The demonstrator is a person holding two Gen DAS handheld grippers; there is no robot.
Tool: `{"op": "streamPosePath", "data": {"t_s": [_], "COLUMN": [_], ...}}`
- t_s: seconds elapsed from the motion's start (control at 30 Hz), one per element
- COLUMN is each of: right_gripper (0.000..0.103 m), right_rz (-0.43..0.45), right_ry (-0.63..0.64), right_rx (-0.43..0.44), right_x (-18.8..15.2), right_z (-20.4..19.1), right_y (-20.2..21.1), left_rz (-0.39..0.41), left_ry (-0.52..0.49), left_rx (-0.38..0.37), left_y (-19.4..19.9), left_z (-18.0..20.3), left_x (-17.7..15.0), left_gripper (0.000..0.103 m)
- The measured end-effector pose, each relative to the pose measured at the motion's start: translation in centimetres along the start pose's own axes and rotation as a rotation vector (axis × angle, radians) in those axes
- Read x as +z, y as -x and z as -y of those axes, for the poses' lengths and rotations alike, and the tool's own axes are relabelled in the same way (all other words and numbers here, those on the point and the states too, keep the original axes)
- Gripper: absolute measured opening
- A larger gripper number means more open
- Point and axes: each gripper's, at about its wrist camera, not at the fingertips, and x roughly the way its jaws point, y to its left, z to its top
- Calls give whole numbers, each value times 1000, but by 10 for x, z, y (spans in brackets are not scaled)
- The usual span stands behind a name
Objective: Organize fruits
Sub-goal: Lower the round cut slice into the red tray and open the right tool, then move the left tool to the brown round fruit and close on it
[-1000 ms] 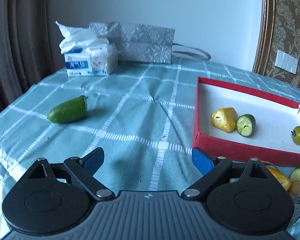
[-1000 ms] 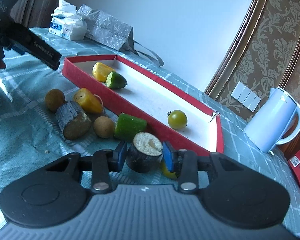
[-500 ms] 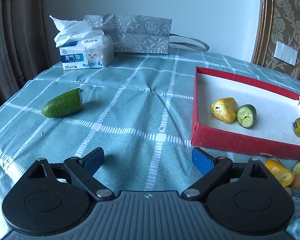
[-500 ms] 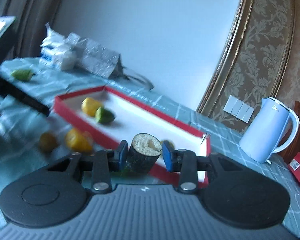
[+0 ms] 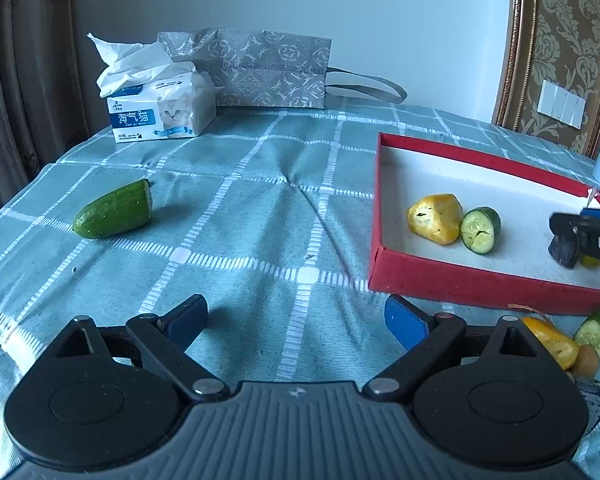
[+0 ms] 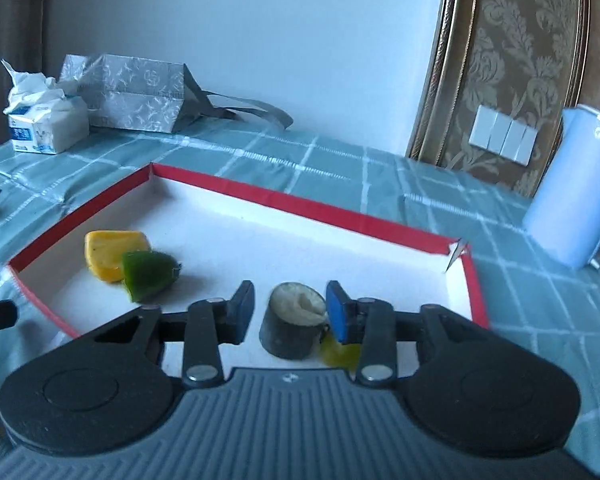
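My right gripper (image 6: 290, 310) is open over the red-walled tray (image 6: 300, 205); a dark-skinned cut piece with pale flesh (image 6: 294, 326) stands on the tray floor between its fingers, touching the right pad. A yellow-green fruit (image 6: 338, 350) peeks out beside it. A yellow piece (image 6: 110, 254) and a green cucumber piece (image 6: 150, 274) lie at the tray's left. My left gripper (image 5: 296, 318) is open and empty above the cloth. A cucumber half (image 5: 114, 210) lies far left. The tray (image 5: 460, 286) holds the same pieces in the left wrist view.
A tissue pack (image 5: 158, 110) and a grey bag (image 5: 260, 68) stand at the back. A white kettle (image 6: 572, 188) stands right of the tray. Loose yellow pepper (image 5: 552, 342) and cucumber (image 5: 596, 330) pieces lie in front of the tray.
My right gripper carried the dark piece over the tray, lowered it and opened. My left gripper stayed open and shifted slightly.
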Motion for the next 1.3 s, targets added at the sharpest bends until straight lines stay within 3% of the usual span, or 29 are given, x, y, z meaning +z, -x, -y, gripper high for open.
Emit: {"op": "streamPosePath", "data": {"t_s": [0.07,0.2,0.27,0.37,0.43,0.47,0.53,0.67,0.83,0.97,1.07,1.3], "right_gripper": [48,49,56,72,88,89,91,93,96,103,103,103], "right_rz": [18,73,86,119,165,187,213,224,206,222,227,220], "right_ry": [-24,-88,-141,-197,-221,-236,-271,-322,-286,-273,-273,-273], "right_rx": [13,17,34,18,-31,-50,-86,-72,-79,-90,-89,-83], "right_x": [1,-2,-9,-25,-41,-48,-64,-77,-85,-86,-86,-85], "right_z": [2,14,26,41,48,52,60,73,68,63,63,63], "right_y": [2,21,37,61,79,86,99,109,111,116,117,117], "left_rz": [3,18,29,60,81,88,100,110,139,140,166,112], "left_ry": [-7,-10,-7,-38,-71,-87,-113,-159,-193,-198,-239,-335], "left_rx": [-7,-50,-106,-157,-174,-184,-201,-214,-182,-274,-277,-259], "left_y": [0,5,11,20,26,29,33,37,40,47,51,44], "left_z": [1,1,1,5,11,13,18,25,29,27,34,51], "left_x": [0,-1,-2,-6,-9,-11,-14,-20,-24,-25,-29,-36], "left_gripper": [96,96,96,96,96,96,96,96,96,96,96,96]}}
